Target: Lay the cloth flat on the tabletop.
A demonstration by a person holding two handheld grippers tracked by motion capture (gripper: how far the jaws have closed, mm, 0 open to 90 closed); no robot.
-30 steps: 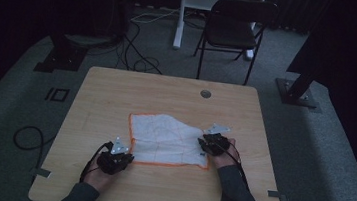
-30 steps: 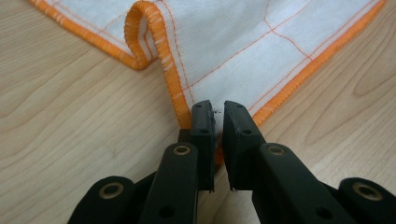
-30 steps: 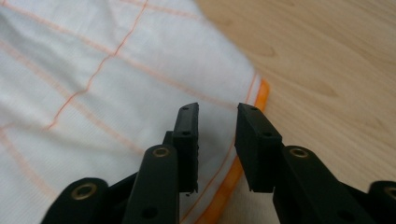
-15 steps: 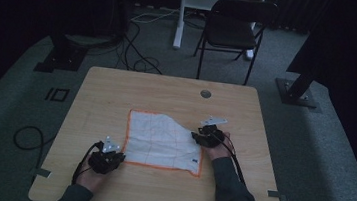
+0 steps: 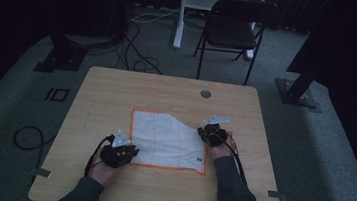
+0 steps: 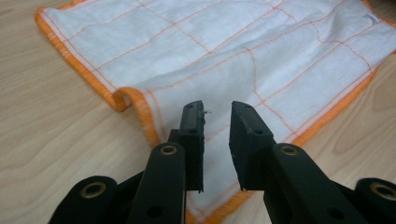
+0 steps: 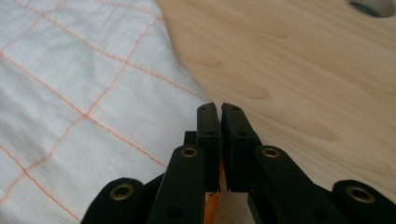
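A white cloth (image 5: 165,139) with an orange hem and thin orange grid lines lies spread on the wooden table (image 5: 117,94). My left gripper (image 5: 131,152) is at the cloth's near left corner. In the left gripper view its jaws (image 6: 217,109) stand open over the cloth (image 6: 233,46), where the hem curls up; they have just been opening and nothing is pressed between them. My right gripper (image 5: 202,132) is at the cloth's right edge. Its jaws (image 7: 218,107) have just closed on the edge of the cloth (image 7: 70,93), with a sliver of orange hem showing between them.
A round grommet hole (image 5: 206,94) sits in the table behind the cloth, also at the top right of the right gripper view (image 7: 373,5). A folding chair (image 5: 234,31) stands beyond the far edge. Cables (image 5: 27,137) lie on the floor at the left.
The cloth has been pulled flatter, its far orange hem now showing. The left gripper went out to the left, then back to the cloth's corner. The right gripper barely moved.
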